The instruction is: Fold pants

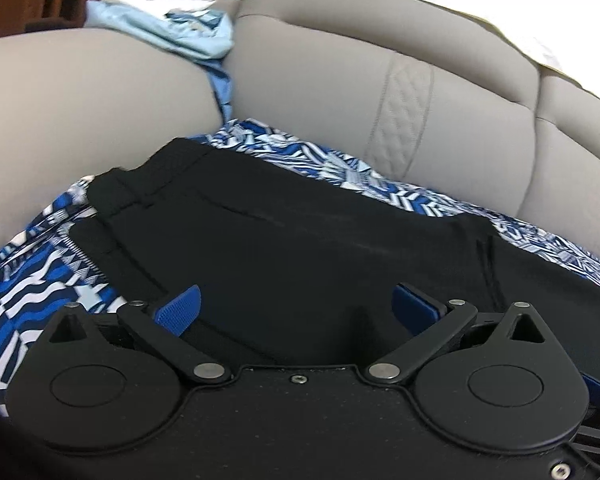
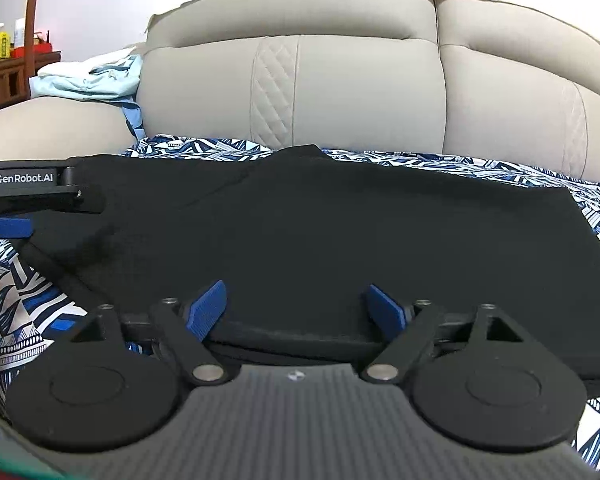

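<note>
Black pants (image 1: 300, 240) lie flat on a blue and white patterned sheet (image 1: 40, 276) on a sofa seat. The waistband end is at the upper left in the left wrist view. My left gripper (image 1: 296, 308) is open, its blue pads wide apart just above the near edge of the pants. In the right wrist view the pants (image 2: 320, 232) lie as a folded black slab. My right gripper (image 2: 296, 308) is open over their near edge. The left gripper (image 2: 24, 200) shows at the left edge there, beside the pants.
Beige sofa back cushions (image 2: 340, 92) rise right behind the sheet (image 2: 480, 164). A light blue cloth pile (image 2: 88, 80) lies on the sofa arm at the left. A wooden shelf with bottles (image 2: 4, 48) stands at the far left.
</note>
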The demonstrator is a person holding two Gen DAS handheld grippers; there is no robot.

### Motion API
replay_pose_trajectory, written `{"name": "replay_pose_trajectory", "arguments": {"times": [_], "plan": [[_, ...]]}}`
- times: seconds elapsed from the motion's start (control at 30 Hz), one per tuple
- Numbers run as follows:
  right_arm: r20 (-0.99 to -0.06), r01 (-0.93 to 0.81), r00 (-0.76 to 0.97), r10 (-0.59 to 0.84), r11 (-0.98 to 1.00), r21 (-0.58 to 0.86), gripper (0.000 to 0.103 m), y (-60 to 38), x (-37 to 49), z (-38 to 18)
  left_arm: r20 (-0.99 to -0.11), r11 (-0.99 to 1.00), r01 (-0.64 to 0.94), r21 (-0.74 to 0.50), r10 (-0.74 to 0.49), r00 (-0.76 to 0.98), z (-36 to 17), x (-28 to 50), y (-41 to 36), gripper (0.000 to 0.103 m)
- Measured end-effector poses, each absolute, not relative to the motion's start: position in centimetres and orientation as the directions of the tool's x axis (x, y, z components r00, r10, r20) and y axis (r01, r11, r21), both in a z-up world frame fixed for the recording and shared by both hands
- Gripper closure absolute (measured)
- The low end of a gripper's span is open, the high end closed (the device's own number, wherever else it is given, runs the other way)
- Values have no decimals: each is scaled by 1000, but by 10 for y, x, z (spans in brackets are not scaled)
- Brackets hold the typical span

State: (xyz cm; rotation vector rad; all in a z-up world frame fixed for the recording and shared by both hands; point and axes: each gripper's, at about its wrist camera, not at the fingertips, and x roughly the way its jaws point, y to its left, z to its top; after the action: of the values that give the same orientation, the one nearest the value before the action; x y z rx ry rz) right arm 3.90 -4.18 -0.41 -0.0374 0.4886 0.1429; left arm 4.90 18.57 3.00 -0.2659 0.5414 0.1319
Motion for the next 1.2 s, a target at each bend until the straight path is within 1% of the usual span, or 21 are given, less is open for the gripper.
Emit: {"name": "replay_pose_trajectory", "arguments": {"times": [0.23, 0.47, 0.73, 0.87, 1.0, 1.1, 1.2], "plan": [[-459, -140, 880, 124, 990, -1, 16, -40, 38, -6, -525, 951, -242, -192, 109, 844, 26, 41, 200, 0], [-454, -134, 883, 120, 991, 0, 16, -41, 35, -6, -537, 937, -270, -224, 112, 836, 24, 40, 210, 0], [-447, -137, 886, 121, 991, -2, 15, -41, 35, -6, -523, 927, -279, -249, 113, 845, 25, 40, 216, 0], [-444, -137, 888, 120, 990, -8, 14, -41, 35, -7, -520, 908, -333, -254, 162, 839, 25, 38, 227, 0], [-436, -143, 892, 123, 990, -14, 13, -40, 35, -9, -539, 870, -416, -263, 225, 812, 21, 40, 242, 0], [-434, -144, 892, 123, 990, -15, 11, -39, 35, -10, -555, 832, -462, -307, 238, 797, 16, 41, 258, 0], [-436, -143, 891, 121, 990, -16, 9, -38, 37, -10, -550, 799, -491, -348, 250, 797, 13, 43, 270, 0]]}}
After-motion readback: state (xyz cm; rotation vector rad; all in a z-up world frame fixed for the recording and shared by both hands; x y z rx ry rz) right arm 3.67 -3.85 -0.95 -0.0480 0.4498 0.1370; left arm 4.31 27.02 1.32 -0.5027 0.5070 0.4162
